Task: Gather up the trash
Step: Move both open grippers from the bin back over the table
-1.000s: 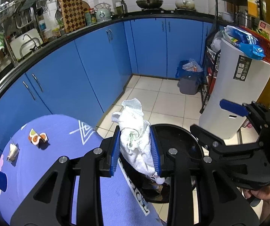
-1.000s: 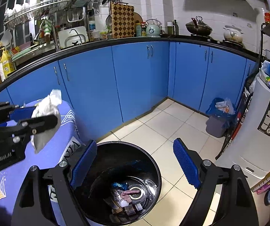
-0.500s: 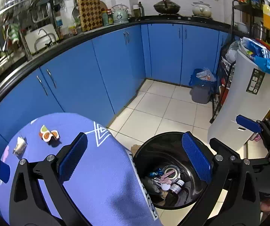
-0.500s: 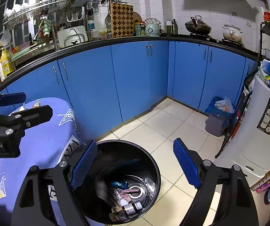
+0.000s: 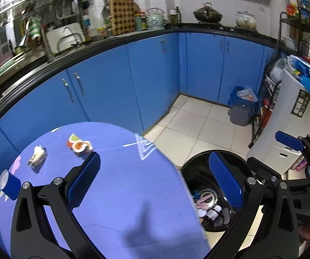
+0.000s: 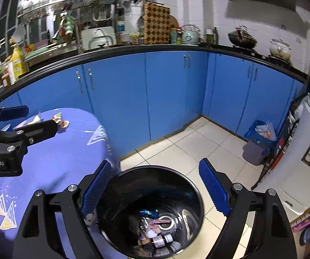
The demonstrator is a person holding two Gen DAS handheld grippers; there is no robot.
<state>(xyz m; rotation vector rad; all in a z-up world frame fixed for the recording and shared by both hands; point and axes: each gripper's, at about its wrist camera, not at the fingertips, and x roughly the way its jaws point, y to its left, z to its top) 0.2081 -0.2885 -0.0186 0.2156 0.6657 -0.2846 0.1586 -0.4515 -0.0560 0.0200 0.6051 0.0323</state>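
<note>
My left gripper (image 5: 154, 172) is open and empty, held over the right edge of the blue-clothed table (image 5: 116, 194). On the table's far left lie a crumpled orange-and-white wrapper (image 5: 79, 145), a crumpled paper scrap (image 5: 37, 156) and a small blue cup (image 5: 9, 183). The black trash bin (image 6: 152, 211) stands on the floor beside the table, holding tape rolls, a bottle and scraps. My right gripper (image 6: 155, 185) is open and empty, hovering above the bin's mouth. The bin also shows in the left wrist view (image 5: 198, 168).
Blue kitchen cabinets (image 5: 155, 75) curve around behind the table. A white appliance (image 5: 293, 120) stands right of the bin, with a small grey bin with a blue bag (image 5: 241, 108) and a wire rack behind it. The floor is light tile (image 5: 198, 129).
My left gripper opened and dropped the white crumpled cloth into the bin, then swung left over the table. The right gripper has stayed open above the bin.
</note>
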